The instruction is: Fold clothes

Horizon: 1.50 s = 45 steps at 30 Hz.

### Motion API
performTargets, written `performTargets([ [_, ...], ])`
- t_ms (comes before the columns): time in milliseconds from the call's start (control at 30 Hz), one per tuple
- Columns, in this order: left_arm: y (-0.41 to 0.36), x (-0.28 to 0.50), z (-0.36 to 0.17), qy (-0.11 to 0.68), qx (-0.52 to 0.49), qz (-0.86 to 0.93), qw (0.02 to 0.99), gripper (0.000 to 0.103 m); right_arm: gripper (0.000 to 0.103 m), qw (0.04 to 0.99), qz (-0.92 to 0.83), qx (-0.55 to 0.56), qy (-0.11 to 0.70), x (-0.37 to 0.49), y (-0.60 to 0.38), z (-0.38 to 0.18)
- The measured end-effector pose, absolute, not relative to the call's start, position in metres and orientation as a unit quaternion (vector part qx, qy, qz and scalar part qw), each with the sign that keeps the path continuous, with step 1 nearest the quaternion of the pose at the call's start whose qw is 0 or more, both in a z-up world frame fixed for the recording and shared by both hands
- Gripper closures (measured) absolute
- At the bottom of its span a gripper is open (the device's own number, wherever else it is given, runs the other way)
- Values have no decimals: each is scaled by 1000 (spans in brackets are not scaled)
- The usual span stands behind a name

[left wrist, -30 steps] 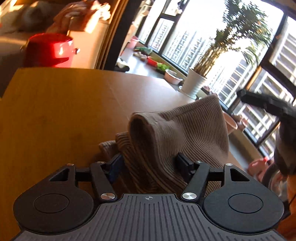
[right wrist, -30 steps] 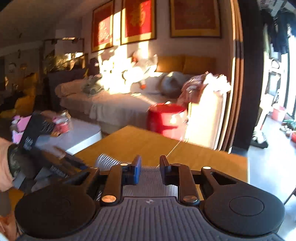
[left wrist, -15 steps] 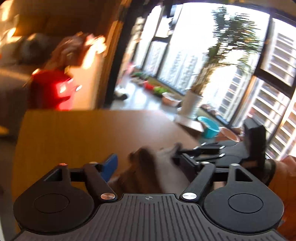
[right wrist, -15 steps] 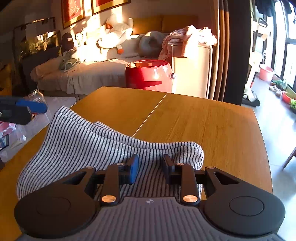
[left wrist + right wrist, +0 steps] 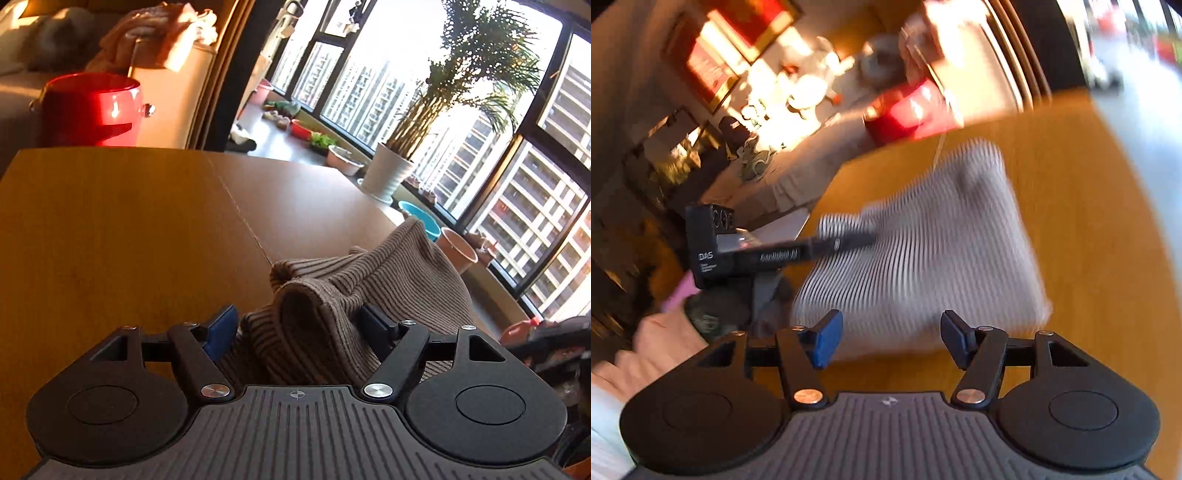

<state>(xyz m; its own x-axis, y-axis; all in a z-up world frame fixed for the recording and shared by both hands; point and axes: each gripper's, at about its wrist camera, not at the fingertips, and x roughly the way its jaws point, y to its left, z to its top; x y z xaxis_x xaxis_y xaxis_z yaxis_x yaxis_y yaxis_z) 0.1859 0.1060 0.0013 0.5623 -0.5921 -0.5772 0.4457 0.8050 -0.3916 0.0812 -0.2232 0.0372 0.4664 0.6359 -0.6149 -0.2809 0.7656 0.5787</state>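
Two claws work over one wooden table (image 5: 129, 229), each in a person's hand. On the left side, the left claw (image 5: 299, 325) has a thick bunch of striped knit cloth (image 5: 369, 295) crowded between its fingers; the blue pad (image 5: 221, 328) sits just off the fabric, so I cannot tell if it truly grips. From that bunch the cloth rises ahead and to the right of the claw. Far ahead on its left stands a red pot (image 5: 88, 107), and to its right a potted plant (image 5: 391, 173) by the windows. Further right, the right claw (image 5: 890, 338) is spread wide with nothing between its fingers, hovering just short of the near edge of the cloth (image 5: 942, 240), which lies flat ahead of it, blurred. Left of it, the other claw (image 5: 846, 240) reaches onto the fabric's left edge.
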Motion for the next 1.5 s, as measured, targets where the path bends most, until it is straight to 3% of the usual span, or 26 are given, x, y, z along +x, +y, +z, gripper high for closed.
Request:
performTargets([
  [200, 116, 181, -1, 377, -128, -275, 875, 25, 46, 835, 221, 232, 446, 115, -221, 18],
  [633, 84, 154, -7, 387, -195, -303, 849, 20, 44, 913, 162, 58, 369, 195, -175, 28],
  [800, 81, 154, -10, 398, -202, -330, 832, 17, 41, 923, 154, -1, 352, 189, -167, 40],
  [933, 95, 153, -5, 392, -216, -337, 828, 18, 27, 925, 155, 15, 346, 163, -179, 48],
  [1033, 108, 154, 3, 374, -223, -329, 838, 18, 25, 918, 155, 45, 363, 141, -192, 40],
  [1200, 99, 163, -1, 383, -202, -333, 838, 36, 25, 905, 163, 107, 378, 113, -207, 27],
  [1267, 94, 165, -5, 387, -196, -334, 837, 37, 37, 903, 177, 106, 378, 109, -204, 25],
  [1500, 81, 177, -13, 388, -206, -339, 832, 37, 37, 915, 181, 57, 356, 135, -191, 26],
])
